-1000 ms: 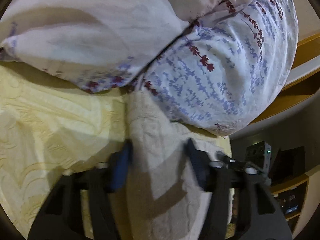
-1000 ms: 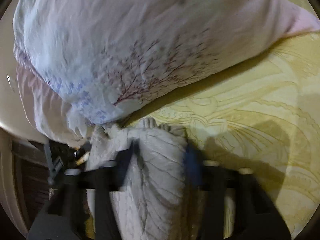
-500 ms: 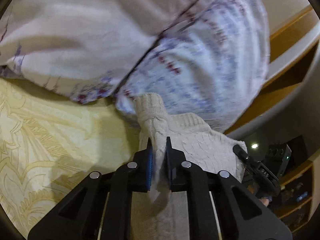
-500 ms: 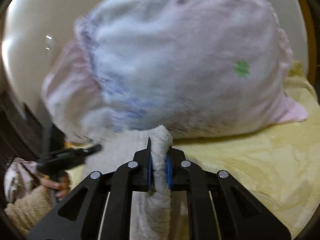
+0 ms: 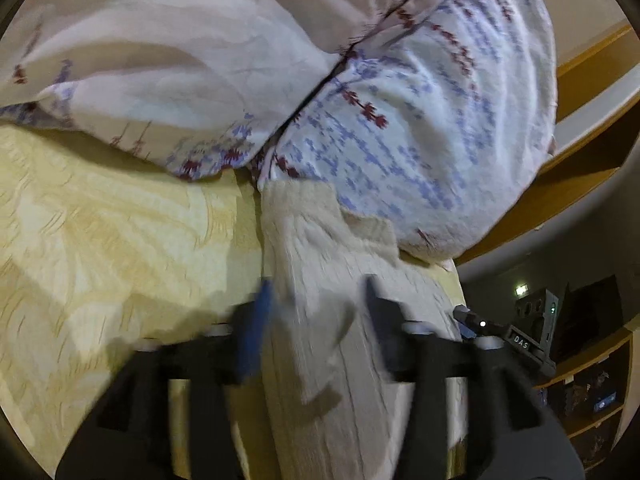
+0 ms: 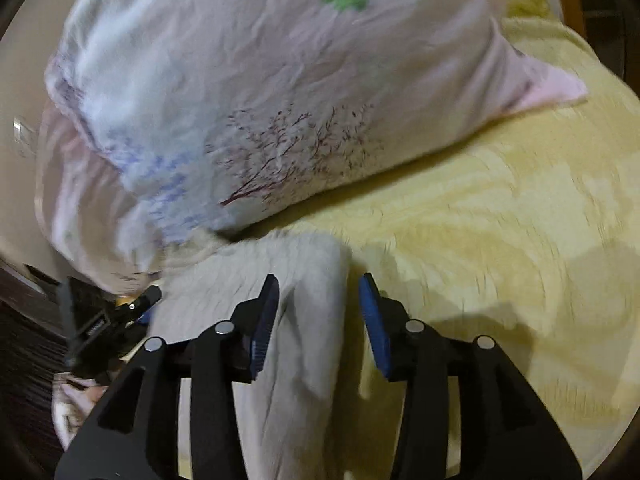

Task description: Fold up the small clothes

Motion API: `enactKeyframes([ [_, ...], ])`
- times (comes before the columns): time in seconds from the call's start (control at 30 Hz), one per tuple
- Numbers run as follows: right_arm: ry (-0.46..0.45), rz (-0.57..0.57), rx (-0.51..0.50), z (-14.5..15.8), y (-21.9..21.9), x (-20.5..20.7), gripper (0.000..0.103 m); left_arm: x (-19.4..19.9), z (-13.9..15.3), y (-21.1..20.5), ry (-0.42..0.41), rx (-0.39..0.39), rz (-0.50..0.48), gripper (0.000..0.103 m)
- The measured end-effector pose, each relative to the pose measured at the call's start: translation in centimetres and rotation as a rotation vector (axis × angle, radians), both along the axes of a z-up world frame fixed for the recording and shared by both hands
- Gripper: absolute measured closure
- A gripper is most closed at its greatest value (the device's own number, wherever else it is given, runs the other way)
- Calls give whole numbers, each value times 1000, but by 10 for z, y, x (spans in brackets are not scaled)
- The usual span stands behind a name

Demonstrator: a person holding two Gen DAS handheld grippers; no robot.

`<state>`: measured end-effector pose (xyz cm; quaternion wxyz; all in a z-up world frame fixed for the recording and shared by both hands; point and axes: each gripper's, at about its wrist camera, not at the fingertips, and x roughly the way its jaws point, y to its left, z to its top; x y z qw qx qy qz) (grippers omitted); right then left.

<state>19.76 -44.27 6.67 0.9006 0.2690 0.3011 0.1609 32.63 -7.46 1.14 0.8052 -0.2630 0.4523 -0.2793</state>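
Observation:
A cream knitted garment [image 5: 340, 320] lies on the yellow bedspread [image 5: 100, 248], its far end against the pillows. My left gripper [image 5: 318, 312] is open, its blue-padded fingers on either side of the cloth. In the right wrist view the same garment [image 6: 304, 312] lies on the bedspread [image 6: 500, 240], and my right gripper [image 6: 320, 304] is open around its edge. Neither gripper holds the cloth. The frames are blurred by motion.
Two floral pillows [image 5: 400, 120] press against the garment's far end; one also shows in the right wrist view [image 6: 260, 100]. A wooden headboard [image 5: 580, 80] is behind. The other gripper [image 5: 520, 340] shows at the right, and in the right wrist view [image 6: 112, 320] at the left.
Half a second ago both grippers were shut on the garment and lifted. Now both have opened and the cloth lies on the bed between their fingers.

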Motion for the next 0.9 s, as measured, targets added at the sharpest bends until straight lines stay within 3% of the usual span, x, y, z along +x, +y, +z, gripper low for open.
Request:
enactKeyframes([
  [0.17, 26, 52, -9, -14, 10, -22, 60, -34, 11, -18, -17, 61, -83, 38],
  [0.2, 30, 58, -21, -17, 15, -22, 65, -37, 10, -21, -16, 78, -90, 38],
  [0.23, 28, 73, -32, -20, 20, -22, 85, -41, 9, -26, -18, 102, -95, 38],
  [0.33, -14, 48, -73, -16, 25, -28, 93, -47, 7, -36, -39, 145, -98, 38],
  [0.5, -3, -62, -86, -16, 17, -25, 95, -54, 3, -48, -66, 181, -103, 38],
  [0.6, 13, -49, -58, -20, 16, -25, 90, -58, 0, -24, -40, 153, -96, 38],
  [0.73, -19, -2, -19, -18, 14, -60, 55, -79, -1, 1, -15, 102, -106, 37],
  [0.9, -20, 48, -10, -35, 22, -98, 55, -106, -9, 3, 0, 68, -136, 37],
])
